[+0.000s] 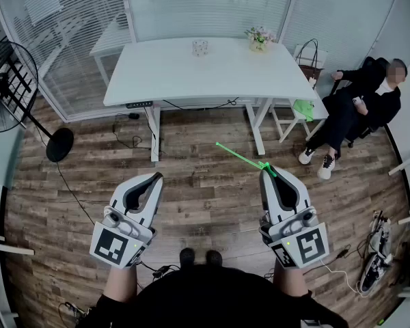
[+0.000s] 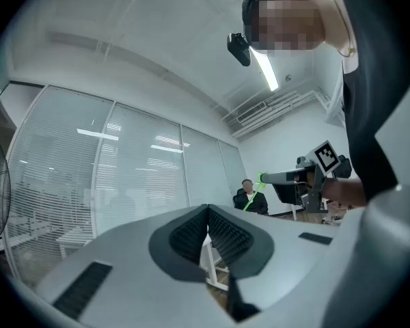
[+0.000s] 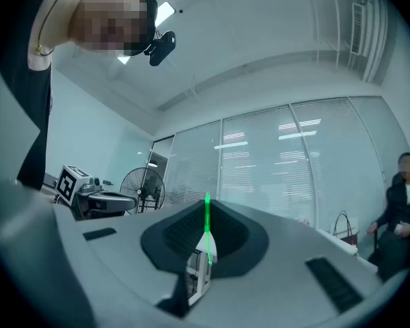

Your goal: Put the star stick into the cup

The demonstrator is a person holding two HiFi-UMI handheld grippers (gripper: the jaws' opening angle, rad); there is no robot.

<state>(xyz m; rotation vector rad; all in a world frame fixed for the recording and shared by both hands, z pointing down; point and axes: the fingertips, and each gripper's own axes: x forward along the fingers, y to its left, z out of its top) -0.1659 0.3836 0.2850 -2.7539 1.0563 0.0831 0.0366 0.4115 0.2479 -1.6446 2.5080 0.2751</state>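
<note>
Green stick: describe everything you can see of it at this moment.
The green stick is thin, straight and bright green, likely plastic. The right claw is shut on one end, which looks slightly wider. The rest juts past the claw tips, forward and toward the person's left, in the air above the wooden floor. Nothing else touches it. It stops short of the white table, and its star cannot be made out.

1. Your head view is evenly bright and sharp; shadows on the wood floor [image 1: 205, 197] stay faint.
2. Both gripper views bow hard, darkening at the corners.
3. The ceiling strip light [image 2: 268, 70] glares upper right in your left gripper view; the near foreground is soft.
</note>
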